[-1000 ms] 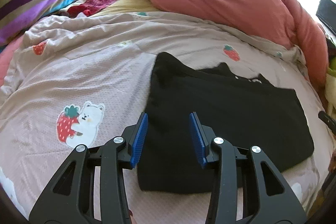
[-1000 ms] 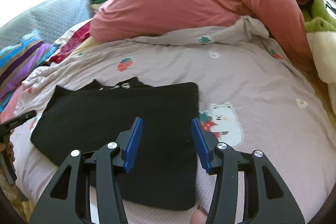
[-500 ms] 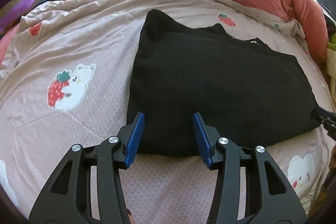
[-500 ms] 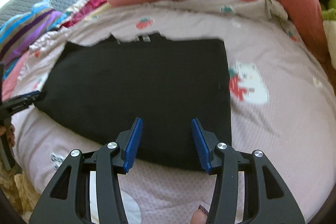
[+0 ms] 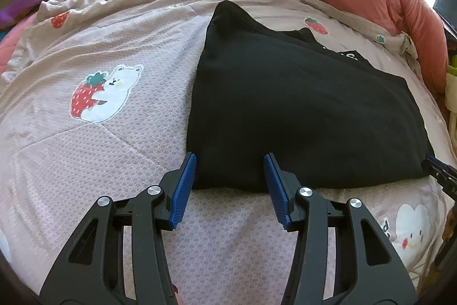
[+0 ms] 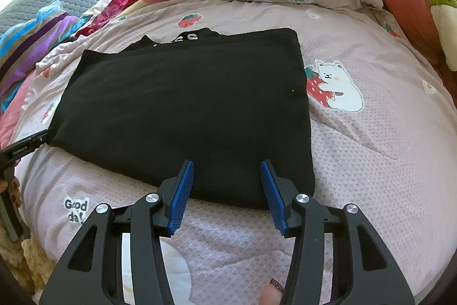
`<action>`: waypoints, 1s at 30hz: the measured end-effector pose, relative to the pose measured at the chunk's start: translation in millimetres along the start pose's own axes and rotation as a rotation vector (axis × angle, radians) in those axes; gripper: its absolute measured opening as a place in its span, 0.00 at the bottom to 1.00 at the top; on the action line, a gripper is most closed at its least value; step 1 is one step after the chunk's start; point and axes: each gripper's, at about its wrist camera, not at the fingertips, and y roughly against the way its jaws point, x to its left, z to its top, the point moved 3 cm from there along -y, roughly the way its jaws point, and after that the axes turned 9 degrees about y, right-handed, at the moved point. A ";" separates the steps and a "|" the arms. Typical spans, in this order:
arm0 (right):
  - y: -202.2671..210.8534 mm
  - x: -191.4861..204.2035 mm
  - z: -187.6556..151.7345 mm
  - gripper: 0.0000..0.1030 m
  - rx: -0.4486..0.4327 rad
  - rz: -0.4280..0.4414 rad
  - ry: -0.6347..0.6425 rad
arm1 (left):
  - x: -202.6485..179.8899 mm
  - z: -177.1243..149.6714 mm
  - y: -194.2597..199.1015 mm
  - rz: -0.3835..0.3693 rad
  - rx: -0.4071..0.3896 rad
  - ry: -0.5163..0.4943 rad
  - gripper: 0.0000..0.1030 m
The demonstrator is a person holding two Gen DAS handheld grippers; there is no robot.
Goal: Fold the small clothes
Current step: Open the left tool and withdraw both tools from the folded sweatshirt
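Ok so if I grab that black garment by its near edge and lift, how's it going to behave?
The black garment lies flat in layers following the bedspread, so it will likely be floppy and sag from the pinch. The layers may slide apart, since nothing pins them. With the left gripper and right gripper both open at that edge, lifting at two points should keep it flatter.

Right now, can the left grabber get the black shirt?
Probably yes. The left gripper is open, its fingers sit either side of the black shirt at the near hem, and nothing lies between them on the bedspread.
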 end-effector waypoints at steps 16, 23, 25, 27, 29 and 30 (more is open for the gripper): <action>15.2 7.2 -4.7 0.55 -0.004 0.018 0.004 | 6.8 -5.5 11.4 -0.002 0.005 0.039 0.41; 26.4 19.6 0.2 0.66 -0.027 0.039 0.019 | 11.6 -9.6 22.7 -0.009 -0.006 0.066 0.47; 29.8 25.1 3.2 0.71 -0.034 0.045 0.031 | 14.2 -10.2 27.9 -0.010 -0.013 0.077 0.49; 32.8 30.9 6.7 0.75 -0.045 0.045 0.044 | 17.4 -9.8 33.9 -0.010 -0.026 0.090 0.57; 34.9 37.0 11.1 0.80 -0.054 0.046 0.059 | 19.7 -9.0 38.3 -0.008 -0.035 0.095 0.61; 35.3 39.6 13.0 0.83 -0.057 0.046 0.062 | 21.4 -8.6 41.7 -0.004 -0.042 0.097 0.63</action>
